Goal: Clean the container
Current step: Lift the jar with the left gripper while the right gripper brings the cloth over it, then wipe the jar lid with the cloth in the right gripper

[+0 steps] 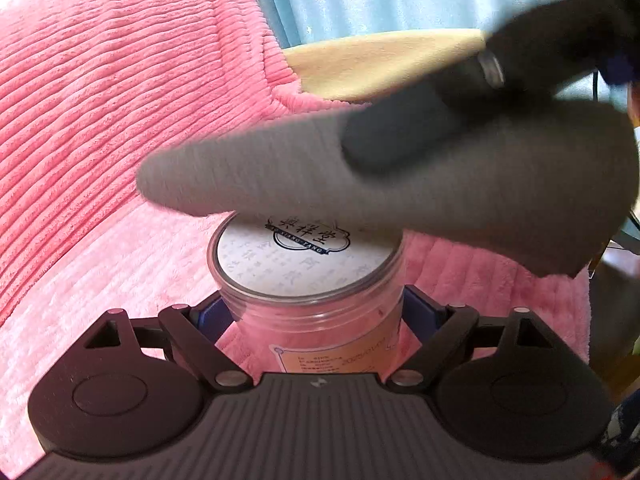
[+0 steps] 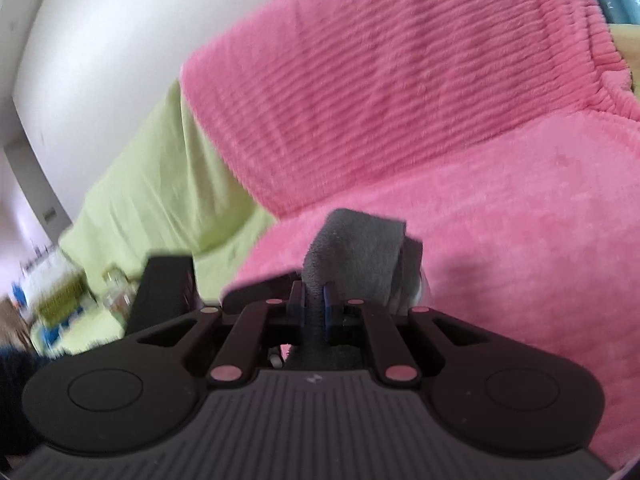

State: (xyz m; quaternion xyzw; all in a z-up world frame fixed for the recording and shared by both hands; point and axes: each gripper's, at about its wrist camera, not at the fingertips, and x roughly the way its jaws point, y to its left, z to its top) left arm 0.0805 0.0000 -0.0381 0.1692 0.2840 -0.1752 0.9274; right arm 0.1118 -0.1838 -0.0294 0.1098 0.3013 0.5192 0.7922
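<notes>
- Stage of the task: wiping appeared to be under way. The grey cloth (image 1: 360,176) lay across the far edge of the jar's lid (image 1: 304,260), so that part of the top was probably being rubbed; the near part of the lid and the jar's clear wall showed no cloth on them and presumably remained to be cleaned.
- Left gripper (image 1: 316,316): its blue-padded fingers (image 1: 214,318) were closed on the sides of the clear plastic jar (image 1: 316,320), holding it upright above the pink blanket (image 1: 120,120).
- Right gripper (image 2: 314,308): its fingers were clenched on a fold of the cloth, which bunched forward of the tips; motion blur suggested a stroke in progress.
- Appearance of the jar: transparent and round, with a white printed lid bearing a dark-blue emblem and a pale label (image 1: 332,360) on its wall. Whether dirt was present could not be told.
</notes>
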